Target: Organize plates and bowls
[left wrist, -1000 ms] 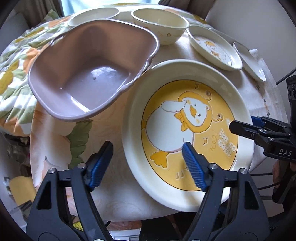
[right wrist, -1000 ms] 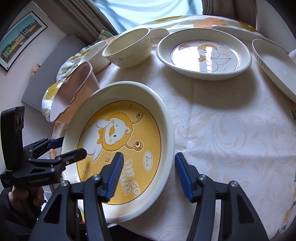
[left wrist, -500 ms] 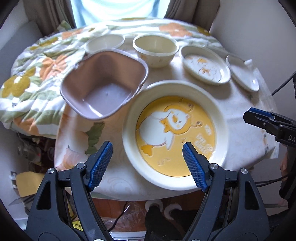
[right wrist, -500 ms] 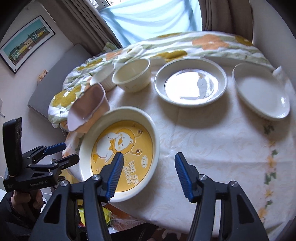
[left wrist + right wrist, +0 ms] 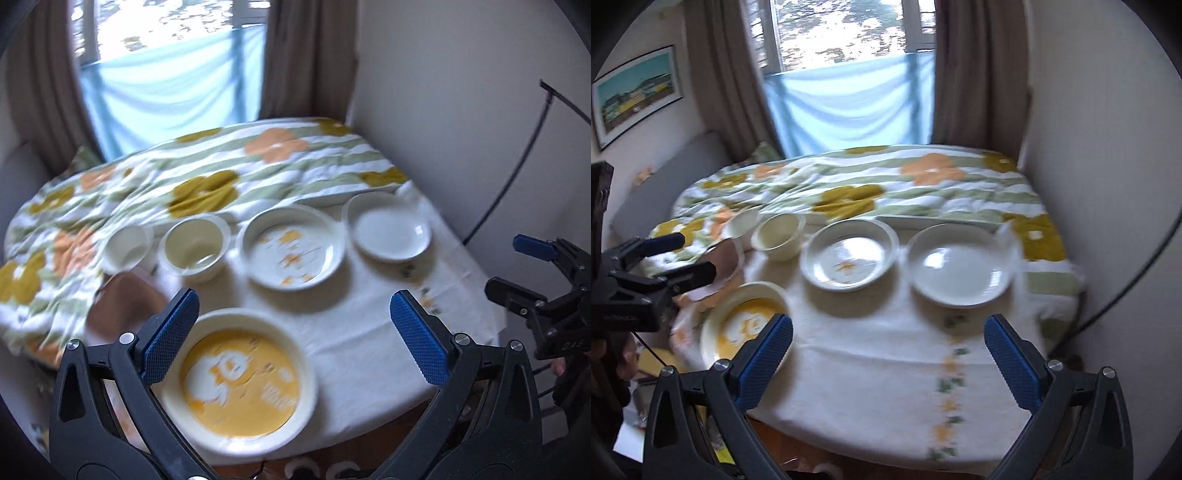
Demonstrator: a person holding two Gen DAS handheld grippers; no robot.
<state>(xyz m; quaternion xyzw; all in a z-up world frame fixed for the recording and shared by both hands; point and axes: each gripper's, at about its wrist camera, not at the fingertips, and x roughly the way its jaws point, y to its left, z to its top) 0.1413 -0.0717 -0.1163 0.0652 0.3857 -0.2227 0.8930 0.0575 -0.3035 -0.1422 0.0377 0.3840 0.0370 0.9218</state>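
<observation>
A big yellow duck plate [image 5: 240, 380] lies at the table's near edge, also in the right wrist view [image 5: 746, 321]. Behind it stand a brown square bowl [image 5: 125, 306], two cream bowls [image 5: 194, 249] [image 5: 127, 245], a smaller duck plate [image 5: 293, 251] [image 5: 849, 254] and a plain white plate [image 5: 391, 232] [image 5: 960, 266]. My left gripper [image 5: 295, 336] is open and empty, held above and back from the yellow plate. My right gripper [image 5: 890, 354] is open and empty over the table's near edge; it shows in the left wrist view [image 5: 532, 273].
A flowered blanket [image 5: 207, 184] covers the far side of the round table [image 5: 886, 373]. A wall [image 5: 461, 110] and a black cable [image 5: 517, 162] are on the right. Curtains and a window are behind. A grey sofa [image 5: 665, 177] is at the left.
Both grippers have pulled back and up from the table, so all the dishes show smaller. Both stayed open and empty. The dishes have not moved.
</observation>
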